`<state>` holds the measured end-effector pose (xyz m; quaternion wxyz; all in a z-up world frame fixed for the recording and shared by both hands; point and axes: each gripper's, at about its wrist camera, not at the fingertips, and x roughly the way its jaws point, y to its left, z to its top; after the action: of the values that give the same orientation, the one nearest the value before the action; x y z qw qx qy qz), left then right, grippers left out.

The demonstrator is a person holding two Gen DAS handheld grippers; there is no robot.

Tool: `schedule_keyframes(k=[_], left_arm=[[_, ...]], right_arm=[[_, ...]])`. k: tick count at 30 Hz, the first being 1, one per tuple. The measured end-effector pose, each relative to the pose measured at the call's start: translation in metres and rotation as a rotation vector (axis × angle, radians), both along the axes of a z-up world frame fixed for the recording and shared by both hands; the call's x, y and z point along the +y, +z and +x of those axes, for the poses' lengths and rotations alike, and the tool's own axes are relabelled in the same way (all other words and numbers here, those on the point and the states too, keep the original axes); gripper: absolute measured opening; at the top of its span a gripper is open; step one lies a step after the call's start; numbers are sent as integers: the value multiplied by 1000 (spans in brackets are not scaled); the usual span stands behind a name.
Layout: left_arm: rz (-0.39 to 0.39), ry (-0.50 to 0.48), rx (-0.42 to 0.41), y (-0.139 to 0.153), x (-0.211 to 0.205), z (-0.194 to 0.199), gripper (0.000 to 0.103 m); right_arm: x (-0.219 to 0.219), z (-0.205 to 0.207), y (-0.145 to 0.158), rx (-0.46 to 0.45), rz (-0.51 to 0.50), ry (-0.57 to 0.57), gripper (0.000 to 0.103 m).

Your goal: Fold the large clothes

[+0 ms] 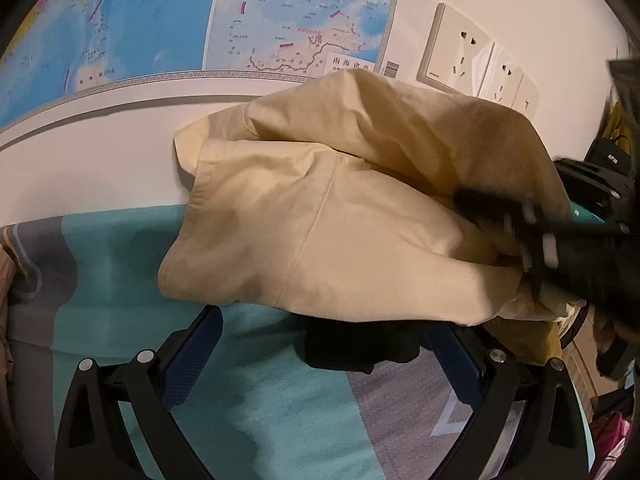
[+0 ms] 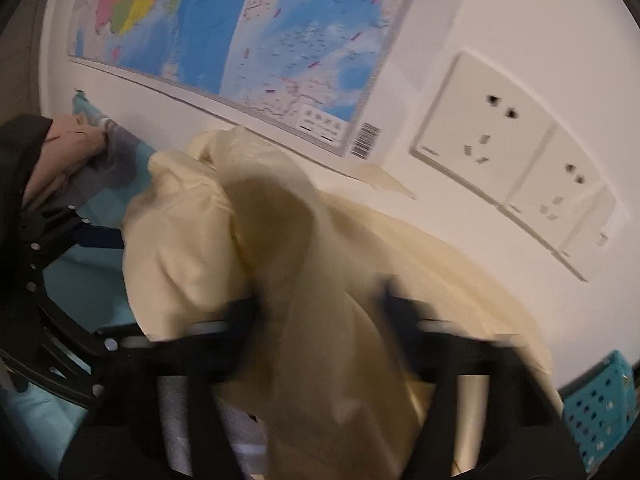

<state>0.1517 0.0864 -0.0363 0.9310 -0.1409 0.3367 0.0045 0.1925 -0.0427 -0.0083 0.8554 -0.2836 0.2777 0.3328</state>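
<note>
A large cream-yellow garment [image 1: 320, 208] hangs bunched in the air over a teal and grey bed sheet [image 1: 132, 268]. My left gripper [image 1: 320, 320] is open and empty just below the garment's lower hem. In the left wrist view my right gripper [image 1: 532, 240] comes in from the right, blurred, with the cloth gathered at its tips. In the right wrist view the garment [image 2: 280, 264] drapes between and over the fingers of my right gripper [image 2: 320, 312], which is blurred; the fabric fills the gap between them. The left gripper [image 2: 60, 240] shows at the left edge there.
A white wall close behind carries a large blue map [image 1: 200, 20] and white wall sockets [image 1: 460, 48]. A pinkish-brown cloth [image 2: 68, 148] lies at the far left on the bed. A teal perforated basket [image 2: 600, 404] stands at the lower right. A black item [image 1: 360, 348] lies under the garment.
</note>
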Motion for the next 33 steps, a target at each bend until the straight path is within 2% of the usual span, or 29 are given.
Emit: schedule_keyframes(k=[3,5,7,11,17,21,27,31,32,33], left_arm=[[-6,-18,-34,1,4,-4,96],[-7,-32,-59,5,4,-4,96],[-14,-31,-93,6,2,-10,96],[-31,-67,-149,17,-4,-13,96],[-10,-99,-197,23,-12,-26,96],[72,-135,-211,26,-18,-37,96],[53,-182,-242,33,-11,-51,96],[31,-133,-188,20,-6,-32,96],[27,-124,-178,19,-6,-26,82],[30,-111,-168,19,-4,-22,56]], right_arm=[[-33,-1,43,-14,158,-36,6],[-61,-9,85,-44,276,-49,6],[-84,-17,117,-98,340,-69,6],[-119,-17,160,-108,441,-119,6],[-145,-20,160,-67,488,-127,6],[-153,-23,159,-52,489,-118,6],[-154,-25,156,-36,503,-92,6],[-162,-27,158,-35,513,-99,6],[-165,-28,160,-36,518,-105,6],[-171,-30,164,-36,533,-107,6]])
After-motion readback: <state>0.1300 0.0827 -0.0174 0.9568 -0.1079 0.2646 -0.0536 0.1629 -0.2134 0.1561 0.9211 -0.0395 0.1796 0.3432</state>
